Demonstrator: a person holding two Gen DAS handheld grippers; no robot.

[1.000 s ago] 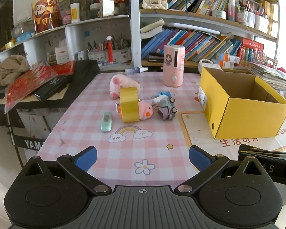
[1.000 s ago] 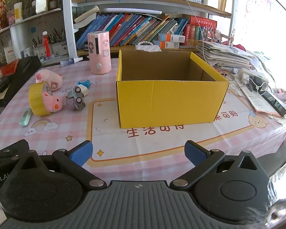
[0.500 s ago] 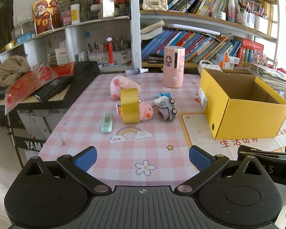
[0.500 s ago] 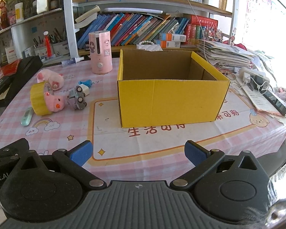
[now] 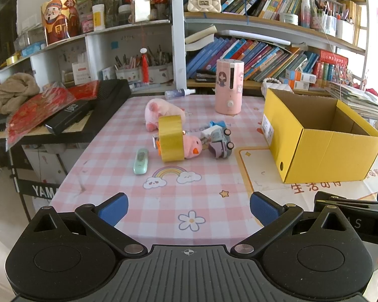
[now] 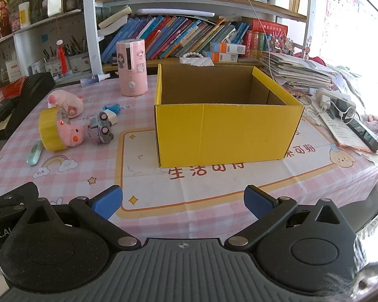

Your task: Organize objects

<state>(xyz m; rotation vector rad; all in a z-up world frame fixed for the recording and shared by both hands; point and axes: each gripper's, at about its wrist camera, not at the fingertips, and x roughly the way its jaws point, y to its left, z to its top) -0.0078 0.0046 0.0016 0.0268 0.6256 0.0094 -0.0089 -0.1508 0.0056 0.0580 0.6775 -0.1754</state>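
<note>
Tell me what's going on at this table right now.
A person holds two handheld grippers, left gripper and right gripper, both open and holding nothing, low over the near edge of the pink checked tablecloth. The open yellow cardboard box shows nothing inside as far as can be seen. The loose items sit in a cluster to the box's left: a yellow tape roll, two pink plush toys, a grey toy car and a mint green case. Nothing appears sorted yet.

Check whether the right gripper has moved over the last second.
Yes, slightly. In the right wrist view the yellow box and pink humidifier have drifted a little right, so the right gripper, still open, has shifted or turned slightly left.
</note>
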